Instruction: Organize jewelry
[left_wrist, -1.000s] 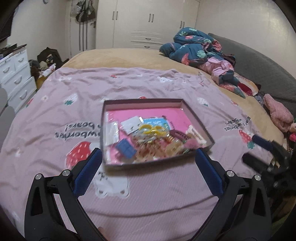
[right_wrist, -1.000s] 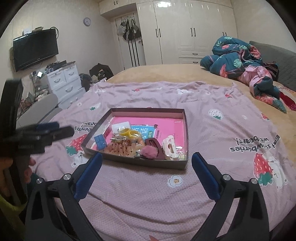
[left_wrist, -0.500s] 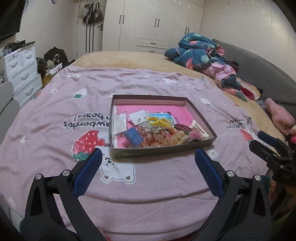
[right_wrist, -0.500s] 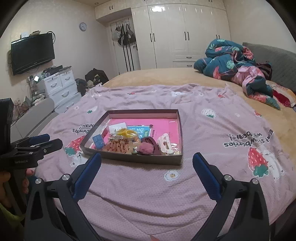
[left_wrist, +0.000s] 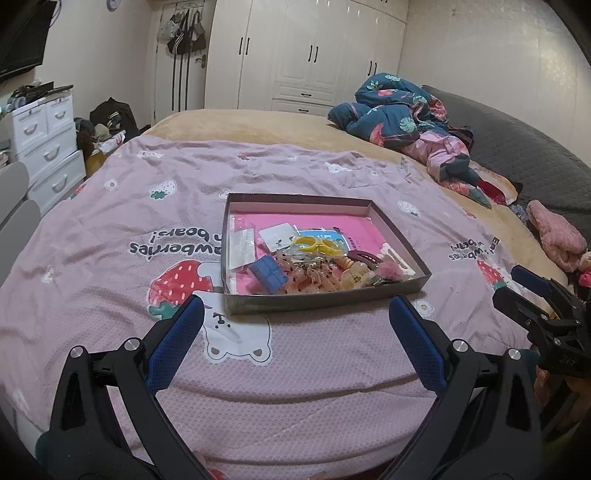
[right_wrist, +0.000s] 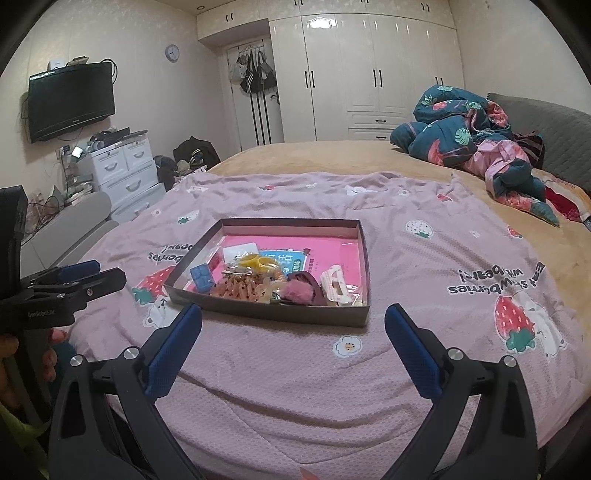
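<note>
A shallow cardboard box (left_wrist: 325, 299) (right_wrist: 266, 314) with a pink bottom lies on the pink strawberry bedspread. Inside it are yellow rings (left_wrist: 316, 244) (right_wrist: 258, 261), a blue square piece (left_wrist: 269, 272) (right_wrist: 201, 277), a pink fluffy piece (right_wrist: 297, 291), a white hair clip (right_wrist: 334, 282) and several peach and amber trinkets (left_wrist: 314, 275). My left gripper (left_wrist: 293, 321) is open and held back from the box's near wall, nothing between its fingers. My right gripper (right_wrist: 293, 325) is open too, just short of the box, empty. Each gripper shows at the edge of the other's view.
A heap of blue and pink bedding (left_wrist: 413, 122) (right_wrist: 476, 136) lies at the far right of the bed. White drawers (right_wrist: 122, 166), a wall television (right_wrist: 70, 99) and wardrobes (right_wrist: 369, 70) stand beyond. A pink plush item (left_wrist: 557, 236) sits at the right bed edge.
Both grippers have drawn back and risen, so the box looks smaller and farther. Both stayed open and empty. The box and its contents have not moved.
</note>
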